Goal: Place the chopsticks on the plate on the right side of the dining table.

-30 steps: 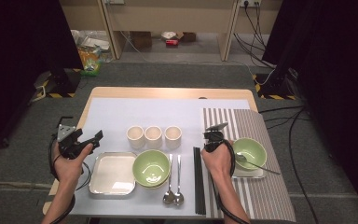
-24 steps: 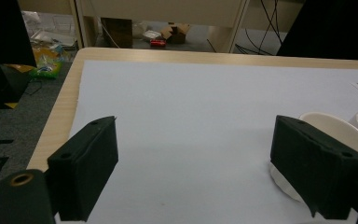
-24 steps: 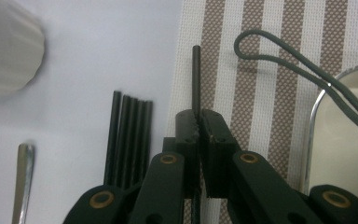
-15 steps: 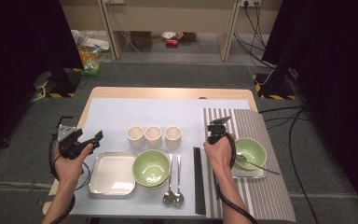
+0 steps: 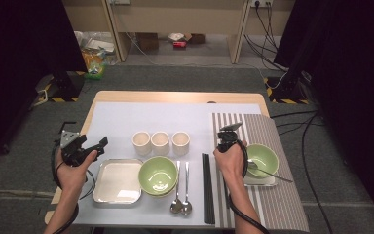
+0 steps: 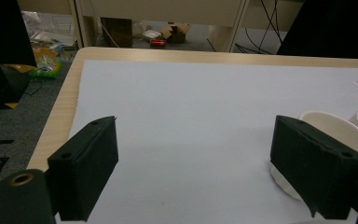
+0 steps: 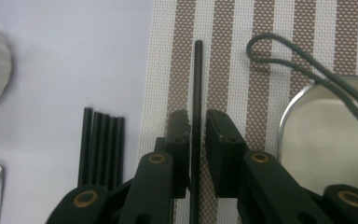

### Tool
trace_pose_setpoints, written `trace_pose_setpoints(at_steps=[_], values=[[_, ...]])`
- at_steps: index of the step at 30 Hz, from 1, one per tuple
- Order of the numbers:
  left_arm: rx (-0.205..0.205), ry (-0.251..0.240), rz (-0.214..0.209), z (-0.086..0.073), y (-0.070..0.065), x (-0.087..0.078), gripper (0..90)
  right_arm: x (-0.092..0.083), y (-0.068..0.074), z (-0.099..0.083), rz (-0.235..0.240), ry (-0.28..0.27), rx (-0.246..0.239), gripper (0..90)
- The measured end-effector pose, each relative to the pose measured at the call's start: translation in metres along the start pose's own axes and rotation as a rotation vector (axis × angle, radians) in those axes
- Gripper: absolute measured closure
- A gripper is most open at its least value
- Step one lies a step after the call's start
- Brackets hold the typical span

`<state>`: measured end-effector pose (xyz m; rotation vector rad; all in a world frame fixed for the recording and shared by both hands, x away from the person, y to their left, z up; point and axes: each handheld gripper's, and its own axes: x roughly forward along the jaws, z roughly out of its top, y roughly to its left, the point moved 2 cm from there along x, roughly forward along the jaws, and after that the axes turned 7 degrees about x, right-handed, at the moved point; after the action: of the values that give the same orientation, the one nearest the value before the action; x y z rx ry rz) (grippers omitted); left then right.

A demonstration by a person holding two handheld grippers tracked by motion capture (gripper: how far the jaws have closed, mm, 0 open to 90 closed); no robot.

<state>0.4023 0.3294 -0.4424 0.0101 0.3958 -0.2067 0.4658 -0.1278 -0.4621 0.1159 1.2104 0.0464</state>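
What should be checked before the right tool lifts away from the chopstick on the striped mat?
1. Chopstick lies on the striped mat: ok.
2. Right tool has let go: ok; its jaws have just been opening, with small gaps either side of the chopstick between them.
3. Chopstick lies clear of the tray: ok.
4. Remaining chopsticks lie together on the white sheet: ok.
5. Left tool open, holding nothing: ok.
6. Chopstick lying flat along its whole length: cannot tell; its near end is hidden by the tool.

Left tool (image 5: 97, 145) wide open; right tool (image 7: 196, 122) jaws just opening, pointing down.
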Motion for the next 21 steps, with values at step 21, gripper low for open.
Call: trace_pose_setpoints(at_steps=[21], values=[[0.001, -0.003, 0.001, 0.0, -0.001, 0.0, 14.2, -0.043, -0.012, -0.097, -0.007, 0.218, -0.086, 77.4]])
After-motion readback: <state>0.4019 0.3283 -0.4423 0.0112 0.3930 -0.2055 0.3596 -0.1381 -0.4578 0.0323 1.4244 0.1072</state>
